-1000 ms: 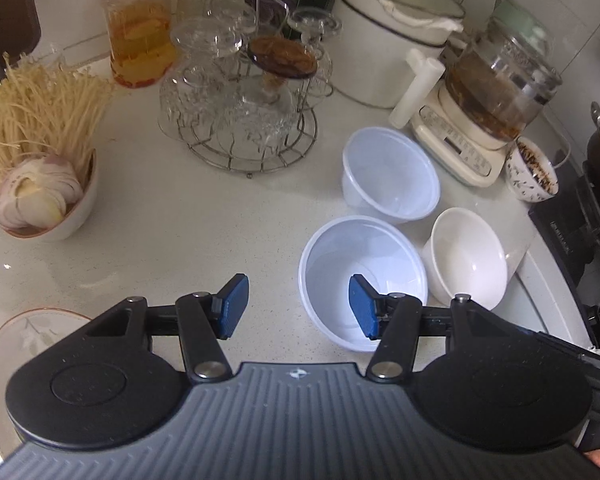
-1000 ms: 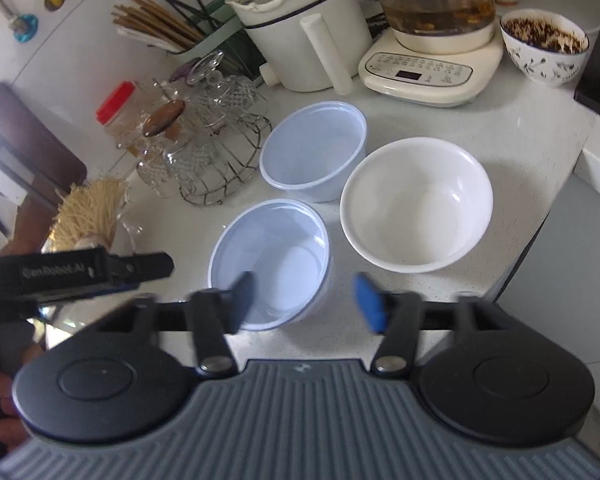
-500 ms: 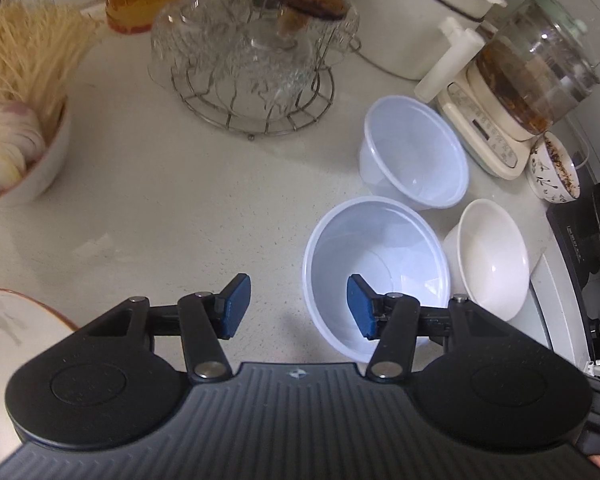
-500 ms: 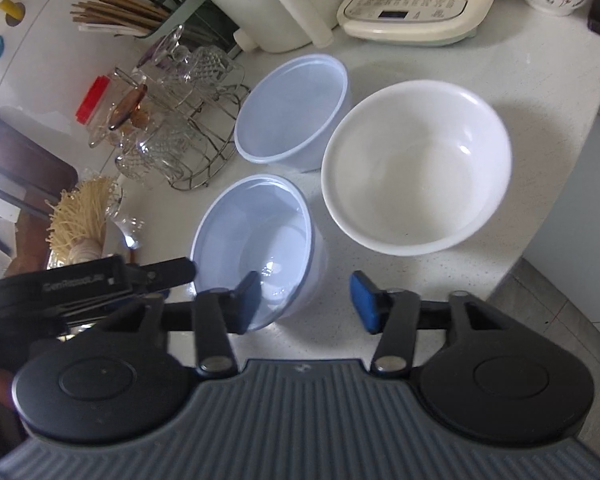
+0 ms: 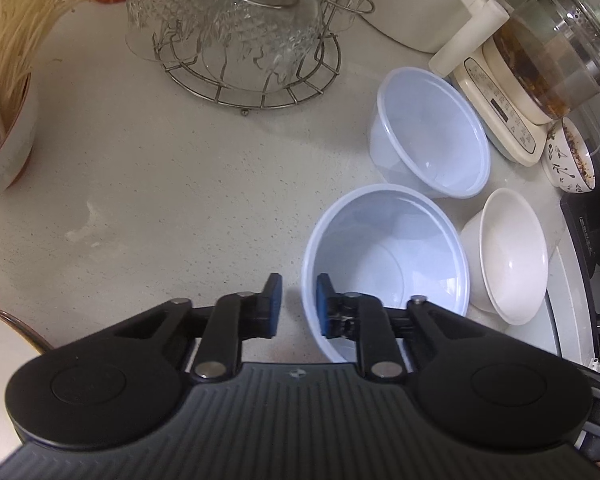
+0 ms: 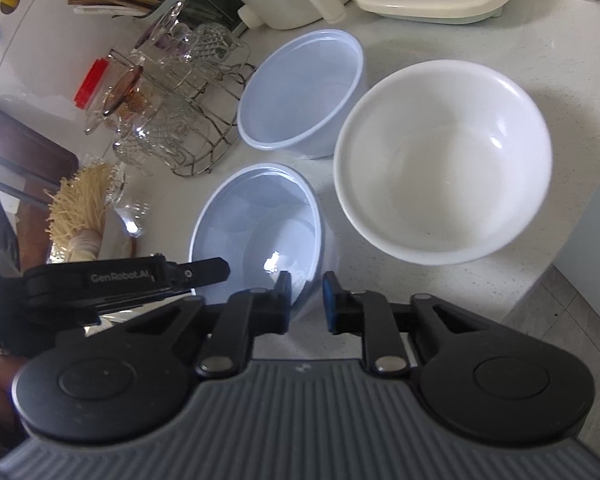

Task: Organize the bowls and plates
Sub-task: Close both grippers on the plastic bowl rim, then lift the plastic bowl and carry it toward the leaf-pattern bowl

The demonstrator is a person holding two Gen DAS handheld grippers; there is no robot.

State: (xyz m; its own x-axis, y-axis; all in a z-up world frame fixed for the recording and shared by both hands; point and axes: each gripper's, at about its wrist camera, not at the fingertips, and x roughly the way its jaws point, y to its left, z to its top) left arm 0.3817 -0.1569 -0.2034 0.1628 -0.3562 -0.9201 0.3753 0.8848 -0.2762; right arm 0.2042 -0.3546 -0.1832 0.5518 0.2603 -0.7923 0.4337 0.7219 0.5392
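Observation:
A near translucent plastic bowl stands on the counter; it also shows in the right wrist view. My left gripper has its jaws narrowed astride the bowl's left rim, one pad outside, one inside. My right gripper has its jaws narrowed astride the same bowl's right rim. A second plastic bowl stands behind. A white ceramic bowl sits to the right.
A wire rack of glass cups stands at the back. A bowl of enoki mushrooms is at left, a plate rim at near left. A kettle on its base, a patterned bowl and the counter edge lie at right.
Both grippers moved down onto the near plastic bowl and narrowed their jaws over its rim, left gripper on the left side, right gripper on the right side.

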